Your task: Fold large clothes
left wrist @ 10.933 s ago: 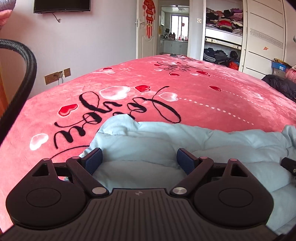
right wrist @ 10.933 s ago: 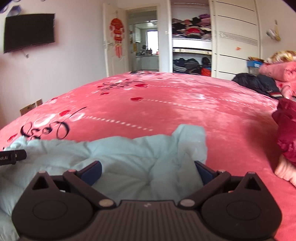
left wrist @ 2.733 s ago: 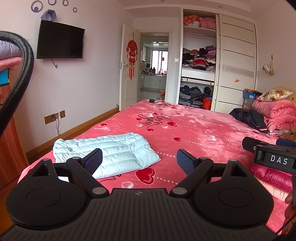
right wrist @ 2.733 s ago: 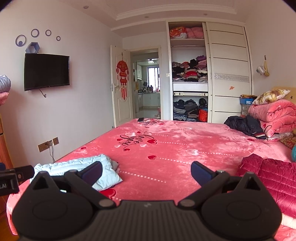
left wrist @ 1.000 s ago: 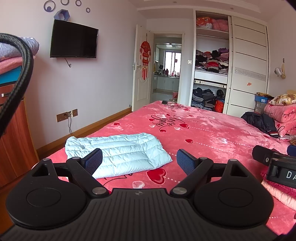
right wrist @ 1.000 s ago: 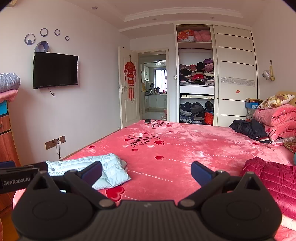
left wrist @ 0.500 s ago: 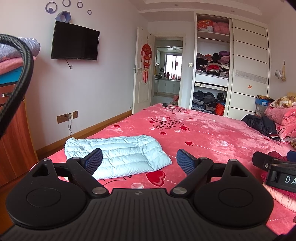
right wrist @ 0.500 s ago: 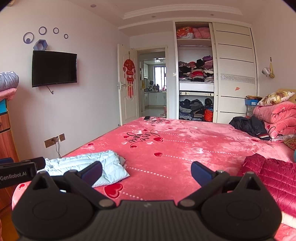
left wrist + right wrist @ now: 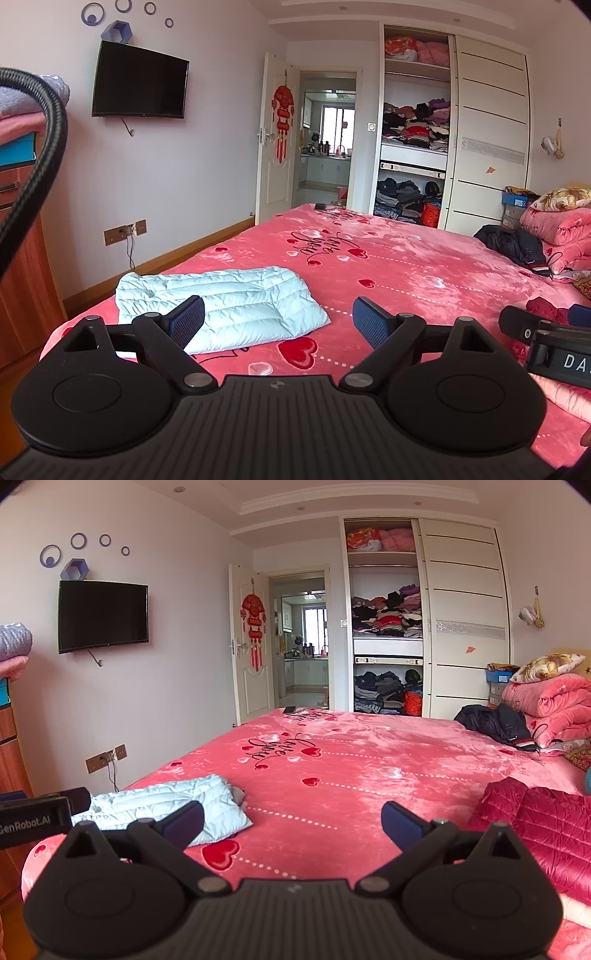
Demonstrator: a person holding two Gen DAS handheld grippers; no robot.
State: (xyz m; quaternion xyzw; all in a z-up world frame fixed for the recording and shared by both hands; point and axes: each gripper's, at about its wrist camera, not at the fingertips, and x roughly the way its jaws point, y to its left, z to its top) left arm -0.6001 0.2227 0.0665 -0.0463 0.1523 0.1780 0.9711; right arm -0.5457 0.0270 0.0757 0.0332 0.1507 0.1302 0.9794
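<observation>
The folded pale-blue down jacket (image 9: 221, 306) lies at the bed's (image 9: 369, 768) near left corner, apparently set aside; both grippers (image 9: 277, 319) (image 9: 291, 823) hover, jaws wide and empty, near the unfolded red down jacket (image 9: 535, 823).

The pale blue quilted puffer jacket (image 9: 221, 310) is soft padded cloth with a faint sheen along its stitched channels, lying on a plush pink velvety blanket (image 9: 406, 273) whose pile catches the light in patches. The dark red quilted jacket (image 9: 546, 830) has a slightly glossier shell (finely stitched in narrow rows). The left gripper (image 9: 277, 321) and right gripper (image 9: 291, 821) are matt black plastic with small bright metal pivot pins and ribbed bodies, their blue finger pads (image 9: 188, 321) finely textured like rubber.
</observation>
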